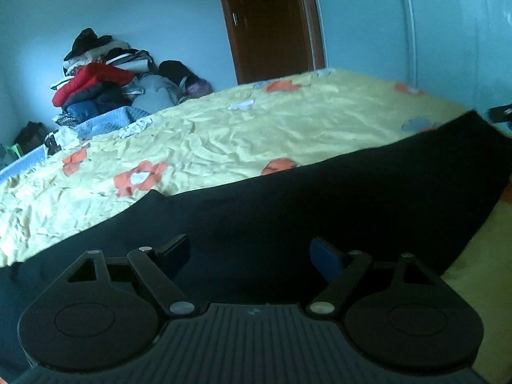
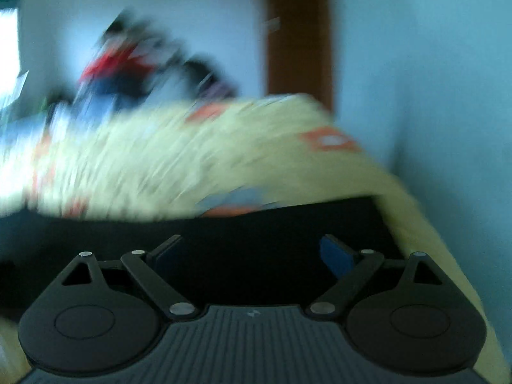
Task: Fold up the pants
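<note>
From my left tongs (image 1: 249,256) the pants (image 1: 288,217) lay across the near part of the bed (image 1: 224,134), running from my left up toward the right, and the tongs sat over them with nothing between the fingers. Behind the bed, at its far left, a heap of clothes (image 1: 99,86) stood against the wall, with the door (image 1: 268,22) to its right. My right tongs (image 2: 251,254) likewise sat over the pants (image 2: 256,230), near the bed's right edge (image 2: 416,211).
</note>
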Motion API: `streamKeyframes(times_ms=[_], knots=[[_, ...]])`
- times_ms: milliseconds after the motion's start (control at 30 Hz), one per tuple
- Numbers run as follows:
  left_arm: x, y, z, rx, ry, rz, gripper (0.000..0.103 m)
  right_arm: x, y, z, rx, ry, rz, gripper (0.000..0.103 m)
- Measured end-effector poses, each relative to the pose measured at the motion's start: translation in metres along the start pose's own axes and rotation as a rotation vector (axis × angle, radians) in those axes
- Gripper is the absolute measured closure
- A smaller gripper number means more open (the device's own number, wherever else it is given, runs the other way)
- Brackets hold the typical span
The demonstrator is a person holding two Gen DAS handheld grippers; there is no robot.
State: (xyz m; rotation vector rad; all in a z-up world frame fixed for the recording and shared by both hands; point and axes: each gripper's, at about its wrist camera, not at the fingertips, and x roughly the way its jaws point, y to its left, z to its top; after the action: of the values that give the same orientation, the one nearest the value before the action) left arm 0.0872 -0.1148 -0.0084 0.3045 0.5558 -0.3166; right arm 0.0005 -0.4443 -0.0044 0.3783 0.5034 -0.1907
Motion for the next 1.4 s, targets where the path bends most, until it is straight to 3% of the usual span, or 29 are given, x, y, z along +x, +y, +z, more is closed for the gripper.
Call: streamKeyframes(times_ms=[133,233,367,533,700,733,767,833,900,1033,1267,1400], knots=[[0.004,-0.005,-0.007,-0.04,0.028,-0.036,0.018,-0.022,-0.082,-0.014,0.483,0.022,0.115,0.01],[0.008,-0.008,-0.014,-0.066,0.05,-0.045,0.017,-0.02,-0.1,-0.032,0.646,0.069,0.209,0.01],[0.008,-0.007,-0.018,-0.08,0.038,-0.034,0.012,-0.008,-0.082,-0.034,0.601,0.107,0.177,0.01],[0.009,-0.004,-0.024,-0.103,0.026,-0.031,0.007,0.003,-0.087,-0.029,0.633,0.047,0.136,0.011],[0.008,-0.002,-0.023,-0.11,0.024,-0.041,0.007,0.012,-0.087,-0.024,0.577,-0.021,0.074,0.014],[0.008,-0.001,-0.023,-0.114,0.023,-0.045,0.008,0.015,-0.086,-0.023,0.567,-0.024,0.052,0.031],[0.007,-0.001,-0.022,-0.118,0.022,-0.049,0.008,0.021,-0.087,-0.023,0.567,-0.012,0.034,0.061],[0.005,0.002,-0.021,-0.129,0.018,-0.053,0.009,0.028,-0.095,-0.027,0.612,0.0,0.029,0.088],[0.001,0.005,-0.02,-0.143,0.001,-0.043,0.009,0.031,-0.101,-0.031,0.652,-0.001,0.063,0.093],[-0.011,0.017,-0.015,-0.174,-0.053,0.014,0.009,0.023,-0.075,-0.018,0.584,-0.052,0.143,0.095],[-0.023,0.038,-0.021,-0.189,-0.063,0.141,0.009,0.034,0.035,0.018,0.349,-0.028,0.405,0.095],[-0.027,0.05,-0.03,-0.213,-0.036,0.174,0.009,0.052,0.117,0.01,0.181,0.056,0.554,0.095]])
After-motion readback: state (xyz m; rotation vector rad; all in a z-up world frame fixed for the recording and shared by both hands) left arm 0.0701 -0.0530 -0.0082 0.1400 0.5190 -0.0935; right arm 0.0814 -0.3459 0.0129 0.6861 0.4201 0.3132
